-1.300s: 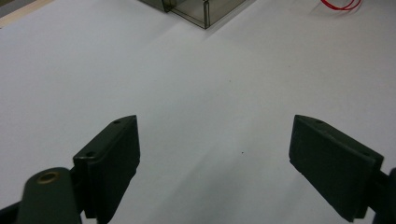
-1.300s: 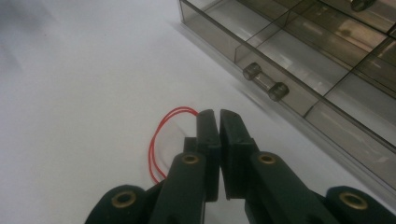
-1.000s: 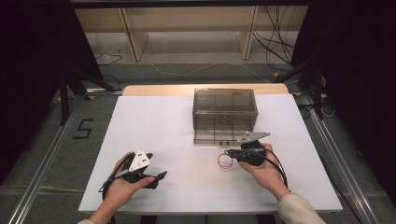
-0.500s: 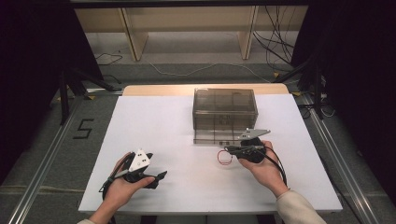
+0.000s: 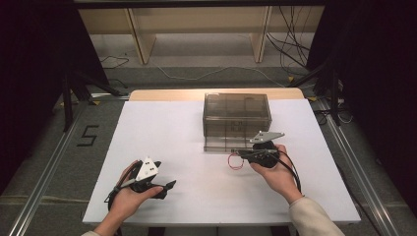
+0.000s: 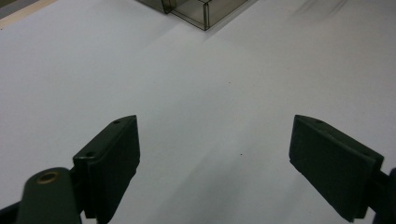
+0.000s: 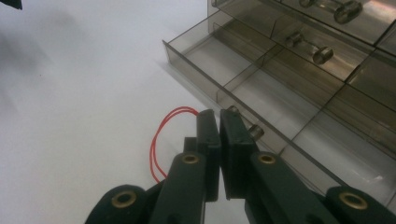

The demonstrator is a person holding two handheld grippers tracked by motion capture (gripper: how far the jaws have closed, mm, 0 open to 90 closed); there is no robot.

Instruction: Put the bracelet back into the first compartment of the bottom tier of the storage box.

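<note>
A smoky see-through drawer cabinet [image 5: 237,114] stands at the middle back of the white table [image 5: 172,128]. Its bottom drawer [image 7: 243,77] is pulled out, and a small knob [image 7: 256,131] on the drawer front sits right beside my right jaw. My right gripper [image 5: 239,153] [image 7: 218,116] is just in front of that drawer, shut, with a thin red rubber band [image 5: 235,161] [image 7: 161,140] hanging from its tips. My left gripper [image 5: 164,189] [image 6: 215,154] rests in a hand near the front left, open, with bare table between its jaws.
Upper drawers [image 7: 327,28] of the cabinet hold small metal parts. A wooden strip [image 5: 211,94] edges the table's far side. Cables [image 5: 290,54] and shelf legs lie on the floor behind. Metal rails [image 5: 44,196] run along both sides of the table.
My right gripper has crept slightly toward the cabinet's front, and the red band has moved along with it. The left gripper has stayed where it was.
</note>
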